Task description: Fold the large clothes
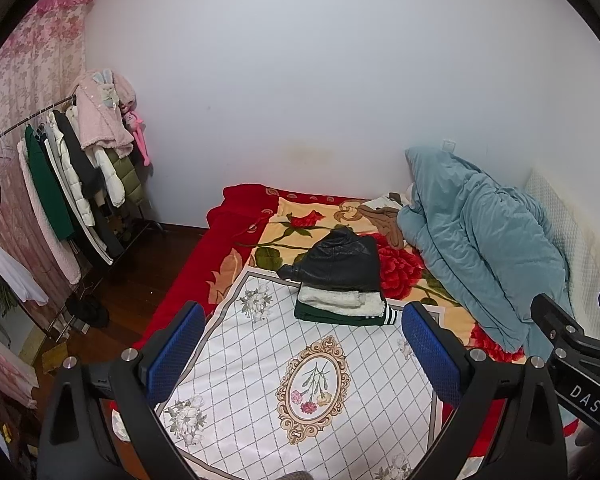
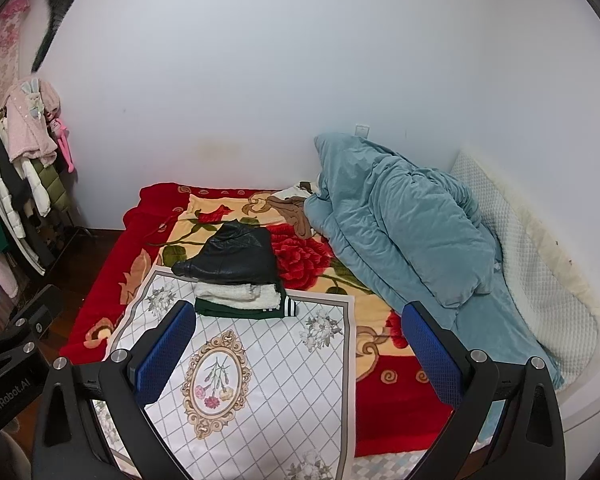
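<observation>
From the left wrist, we see our left hand-held gripper (image 1: pixel 302 354) wide and empty above the mat (image 1: pixel 300 392), with the stack (image 1: pixel 342 280) of folded clothes at the mat's far edge on the bed (image 1: pixel 236 216). The rack (image 1: pixel 72 184) shows fully only here. From the right wrist, our right hand-held gripper (image 2: pixel 300 354) is wide and empty too; the quilt (image 2: pixel 400 224) and pillow (image 2: pixel 540 272) show whole. We judge a careless reach could topple the stack, its black top layer lying loose.
</observation>
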A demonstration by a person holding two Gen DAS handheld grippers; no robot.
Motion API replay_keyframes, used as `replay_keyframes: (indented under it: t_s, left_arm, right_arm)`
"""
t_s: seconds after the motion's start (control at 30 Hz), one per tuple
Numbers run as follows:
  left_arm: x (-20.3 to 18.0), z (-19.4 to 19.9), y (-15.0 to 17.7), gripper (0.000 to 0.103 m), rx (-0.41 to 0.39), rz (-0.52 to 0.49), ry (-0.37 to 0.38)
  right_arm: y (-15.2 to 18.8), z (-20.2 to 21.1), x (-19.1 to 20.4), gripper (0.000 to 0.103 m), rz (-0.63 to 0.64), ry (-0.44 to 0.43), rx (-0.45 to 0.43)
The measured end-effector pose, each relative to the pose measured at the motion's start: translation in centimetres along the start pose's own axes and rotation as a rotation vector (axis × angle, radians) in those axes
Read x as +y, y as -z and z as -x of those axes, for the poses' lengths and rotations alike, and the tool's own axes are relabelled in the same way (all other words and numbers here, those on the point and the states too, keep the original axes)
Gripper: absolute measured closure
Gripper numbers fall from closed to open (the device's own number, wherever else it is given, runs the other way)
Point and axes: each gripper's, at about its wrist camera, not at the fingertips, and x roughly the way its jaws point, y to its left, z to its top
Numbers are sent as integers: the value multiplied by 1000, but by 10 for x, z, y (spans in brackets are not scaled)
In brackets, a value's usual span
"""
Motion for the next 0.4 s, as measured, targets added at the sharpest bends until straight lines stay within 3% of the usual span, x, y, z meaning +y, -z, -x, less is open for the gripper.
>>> replay_keyframes:
  t_s: [0.4]
  left_arm:
    - [0, 0, -1, 3, -1, 5, 0]
  right_arm:
    - [-2, -1, -5, 0, -2, 3, -1]
